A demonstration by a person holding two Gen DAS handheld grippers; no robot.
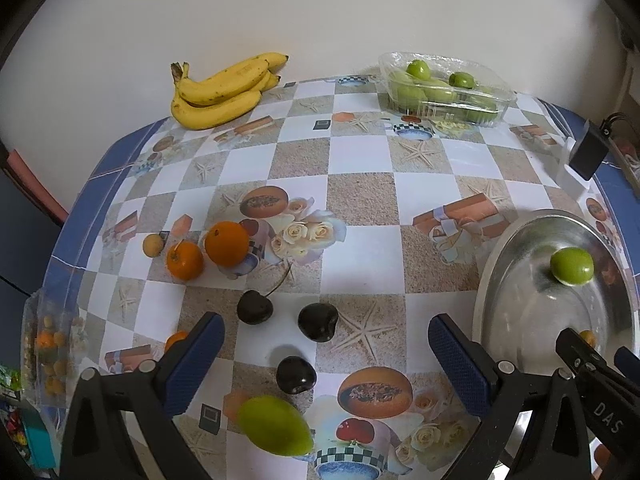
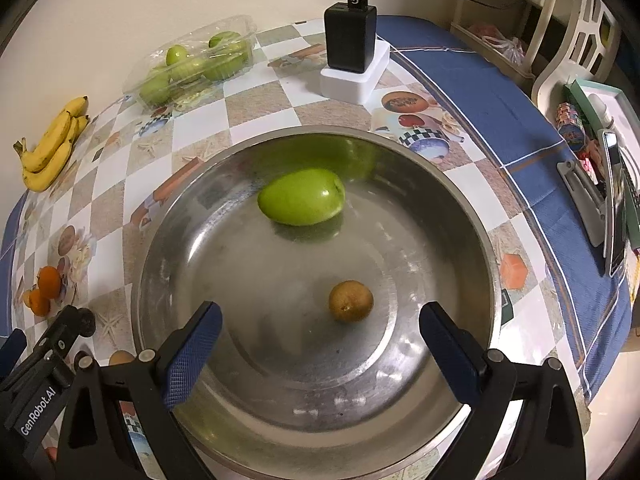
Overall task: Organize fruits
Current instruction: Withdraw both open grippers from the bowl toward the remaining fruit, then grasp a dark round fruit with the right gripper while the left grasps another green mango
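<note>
The left hand-held gripper [image 1: 324,348] is released above the tabletop [image 1: 360,160], fingers spread around three dark cherries [image 1: 318,321], with a loose green fruit [image 1: 275,425] just below. The right hand-held gripper [image 2: 320,340] is released, empty, over the steel bowl [image 2: 460,208], which contains one green fruit [image 2: 301,196] and one small brown fruit [image 2: 351,301], apart.

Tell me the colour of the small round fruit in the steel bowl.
Brownish tan, speckled; the small round fruit shows best in the right wrist view, beside a green fruit.
</note>
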